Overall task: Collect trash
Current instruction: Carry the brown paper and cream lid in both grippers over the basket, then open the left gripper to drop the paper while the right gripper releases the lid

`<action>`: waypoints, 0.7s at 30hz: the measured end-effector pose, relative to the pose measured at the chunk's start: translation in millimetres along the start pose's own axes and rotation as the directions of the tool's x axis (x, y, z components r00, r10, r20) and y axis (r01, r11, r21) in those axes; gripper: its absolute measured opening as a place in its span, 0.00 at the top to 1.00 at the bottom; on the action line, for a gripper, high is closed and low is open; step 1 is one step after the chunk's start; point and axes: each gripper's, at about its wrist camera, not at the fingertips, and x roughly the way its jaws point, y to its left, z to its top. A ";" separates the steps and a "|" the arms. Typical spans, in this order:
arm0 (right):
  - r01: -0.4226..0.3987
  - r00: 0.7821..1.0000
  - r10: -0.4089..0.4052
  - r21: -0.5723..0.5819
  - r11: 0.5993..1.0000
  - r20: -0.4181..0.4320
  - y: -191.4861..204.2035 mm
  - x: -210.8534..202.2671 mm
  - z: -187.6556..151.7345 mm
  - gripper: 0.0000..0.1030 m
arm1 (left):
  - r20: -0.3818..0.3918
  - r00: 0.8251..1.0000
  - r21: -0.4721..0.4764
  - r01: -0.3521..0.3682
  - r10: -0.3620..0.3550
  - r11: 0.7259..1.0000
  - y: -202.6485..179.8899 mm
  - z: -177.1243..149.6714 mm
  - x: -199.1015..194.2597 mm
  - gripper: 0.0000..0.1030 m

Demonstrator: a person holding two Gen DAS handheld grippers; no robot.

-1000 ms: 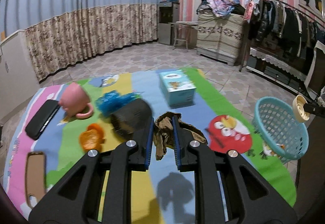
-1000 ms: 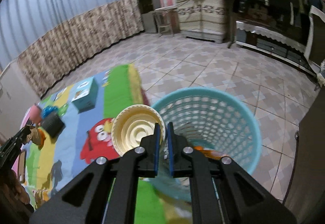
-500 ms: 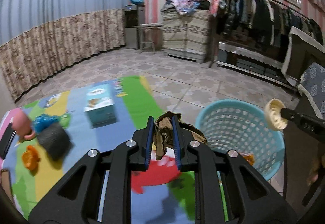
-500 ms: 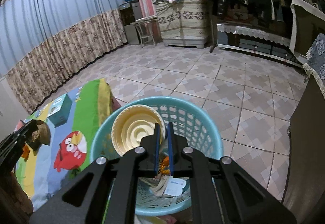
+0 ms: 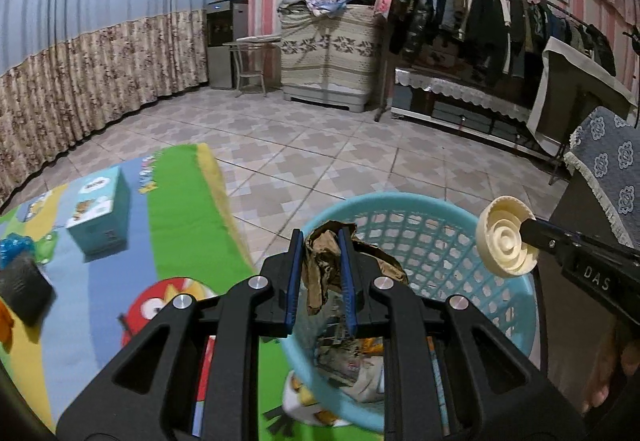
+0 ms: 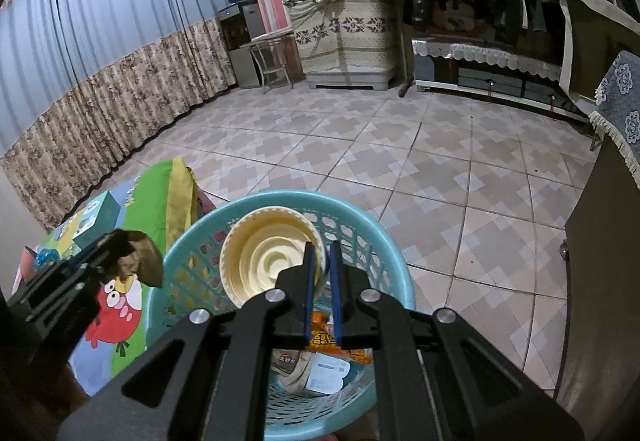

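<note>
Dim, even indoor light – soft shadows; fisheye bends the edges, black corners at every clock position.

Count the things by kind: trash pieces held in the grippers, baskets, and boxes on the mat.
Held trash pieces: 2 (crumpled brown paper, cream cup)
Baskets: 1 (blue basket)
Boxes: 1 (teal box)
Total: 4

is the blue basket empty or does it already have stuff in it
Not empty. The blue basket already holds wrappers and paper at its bottom, visible through the open top in both wrist views.
</note>
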 end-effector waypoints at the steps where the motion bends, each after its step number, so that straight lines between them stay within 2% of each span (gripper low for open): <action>1: 0.000 1.000 0.000 0.004 1.000 -0.001 -1.3 0.4 0.2 0.93 | -0.004 1.000 0.001 0.003 -0.003 1.000 -1.2 0.5 3.7 0.84; 11: 0.017 1.000 -0.017 0.022 1.000 -0.024 -8.6 8.2 -1.0 0.93 | -0.015 1.000 0.010 0.015 -0.014 1.000 -10.9 0.0 16.6 0.80; 13: 0.017 0.999 -0.016 0.027 0.999 -0.028 -8.2 9.5 -0.6 0.93 | -0.014 1.000 0.006 0.012 -0.012 1.000 -9.7 0.6 16.8 0.69; 17: 0.017 1.000 -0.017 0.023 1.000 -0.026 -8.4 9.8 -0.8 0.93 | 0.000 1.000 0.004 -0.013 0.013 1.000 -6.4 2.0 12.1 0.59; 21: 0.016 0.999 -0.016 0.021 1.000 -0.028 -7.4 11.2 -1.2 0.93 | 0.023 0.998 0.011 -0.054 0.053 0.998 0.3 2.9 4.1 0.42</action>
